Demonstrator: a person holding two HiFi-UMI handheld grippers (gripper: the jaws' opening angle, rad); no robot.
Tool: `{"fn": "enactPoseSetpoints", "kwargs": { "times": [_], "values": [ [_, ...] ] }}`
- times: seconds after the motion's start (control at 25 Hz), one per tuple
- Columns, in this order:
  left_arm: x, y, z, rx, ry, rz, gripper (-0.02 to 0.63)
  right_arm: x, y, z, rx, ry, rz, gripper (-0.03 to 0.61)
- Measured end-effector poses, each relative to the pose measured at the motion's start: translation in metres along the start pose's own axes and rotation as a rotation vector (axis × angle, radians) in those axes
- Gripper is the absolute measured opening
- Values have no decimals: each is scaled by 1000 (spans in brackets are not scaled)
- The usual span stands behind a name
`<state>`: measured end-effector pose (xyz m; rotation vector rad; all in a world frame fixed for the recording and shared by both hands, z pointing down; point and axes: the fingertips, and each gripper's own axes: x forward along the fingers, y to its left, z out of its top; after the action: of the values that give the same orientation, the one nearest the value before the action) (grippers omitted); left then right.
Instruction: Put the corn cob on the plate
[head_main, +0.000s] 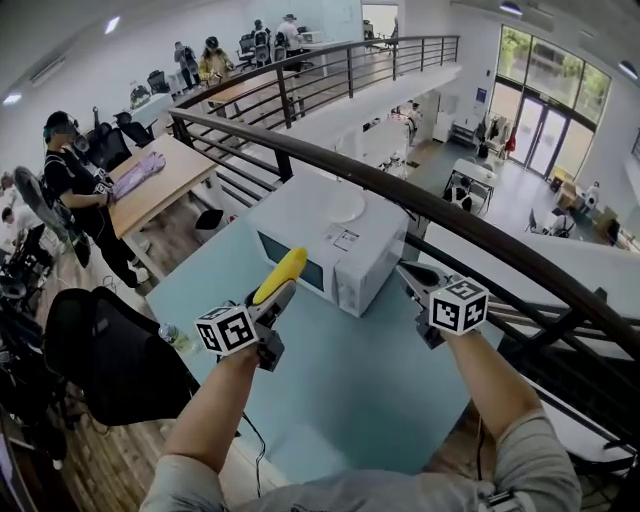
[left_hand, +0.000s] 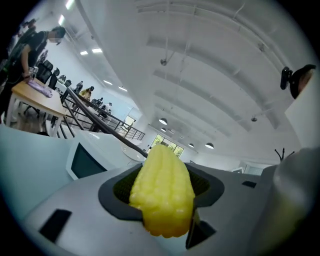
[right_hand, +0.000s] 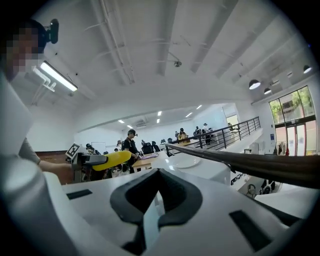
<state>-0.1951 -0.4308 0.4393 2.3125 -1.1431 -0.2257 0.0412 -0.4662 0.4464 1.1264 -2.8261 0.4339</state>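
A yellow corn cob (head_main: 281, 274) sticks forward out of my left gripper (head_main: 272, 298), which is shut on it above the pale blue table (head_main: 370, 390). In the left gripper view the cob (left_hand: 162, 192) fills the space between the dark pads. The white plate (head_main: 345, 207) lies on top of a white microwave (head_main: 330, 250), just beyond both grippers. My right gripper (head_main: 411, 272) is held at the microwave's right corner, shut with nothing in it. From the right gripper (right_hand: 157, 200) I see the cob (right_hand: 111, 160) at the left and the plate (right_hand: 186, 161) ahead.
A dark handrail (head_main: 450, 215) runs diagonally behind the microwave, with a drop to a lower floor beyond it. A black chair (head_main: 110, 360) and a water bottle (head_main: 172, 337) are at the table's left edge. A person stands at a wooden table (head_main: 150, 185) farther left.
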Motion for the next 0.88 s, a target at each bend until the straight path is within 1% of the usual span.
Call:
{"fn": "enactPoseSetpoints", "kwargs": {
  "times": [0.28, 0.52, 0.76, 0.88],
  "values": [
    [84, 41, 29, 112, 63, 37, 247, 59, -55, 17, -58, 11, -15, 11],
    [145, 74, 50, 172, 103, 54, 247, 102, -89, 20, -87, 24, -11, 11],
    [205, 88, 67, 265, 163, 65, 247, 141, -113, 31, -175, 50, -11, 11],
    [234, 98, 65, 294, 201, 82, 247, 157, -122, 32, -203, 58, -12, 11]
  ]
}}
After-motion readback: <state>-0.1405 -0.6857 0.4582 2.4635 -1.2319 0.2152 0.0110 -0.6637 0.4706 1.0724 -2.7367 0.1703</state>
